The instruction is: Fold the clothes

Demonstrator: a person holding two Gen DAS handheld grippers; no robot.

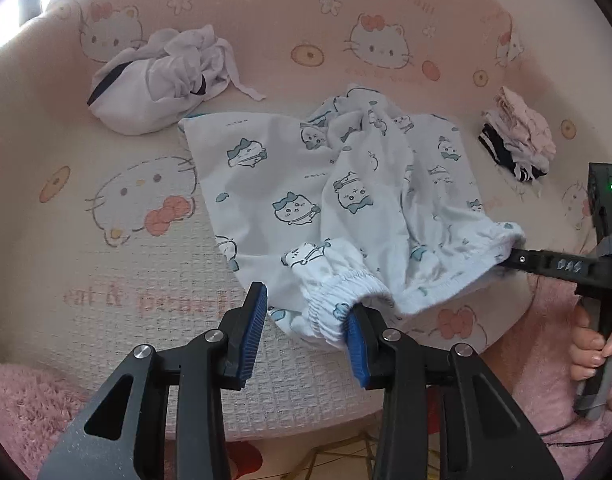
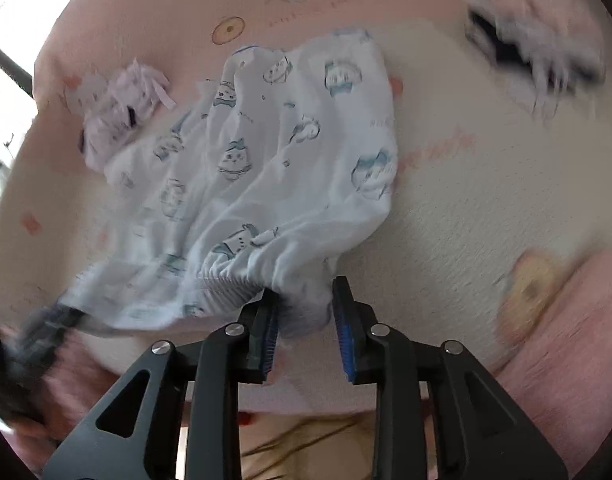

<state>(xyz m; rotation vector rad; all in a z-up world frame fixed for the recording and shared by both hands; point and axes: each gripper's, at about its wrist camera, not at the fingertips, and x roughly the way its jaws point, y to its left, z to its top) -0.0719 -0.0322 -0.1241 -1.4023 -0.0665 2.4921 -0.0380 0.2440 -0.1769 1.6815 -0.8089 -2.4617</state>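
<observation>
A pair of pale blue cotton pyjama shorts printed with small cartoon animals [image 1: 314, 200] lies spread on a pink bed sheet patterned with white cartoon cats [image 1: 266, 20], its gathered elastic waistband at the near edge of the bed. The step in hand looks like laying the garment down flat before the first fold.

The left gripper [image 1: 306, 320] stands spread. Its blue ribbed pads [image 1: 252, 328] sit either side of a bunched corner of the waistband; the right-hand pad touches the cloth but the pair does not squeeze it. The right gripper [image 2: 304, 320] is at the other end of the waistband, its jaws parted a little with a tuft of fabric between them. The wrist view is blurred, but a gap shows at the right-hand pad, so it seems to be loosely round the cloth rather than clamped.

The shorts are not yet flat: a ridge of loose fabric runs up the middle. The next move probably calls for smoothing that ridge, then re-gripping an edge or the waistband ends to fold the shorts over.

No container is in view. A crumpled white garment with dark trim [image 1: 162, 80] lies behind the shorts, and a small stack of pink and dark folded clothes [image 1: 518, 136] sits well apart to the right.
</observation>
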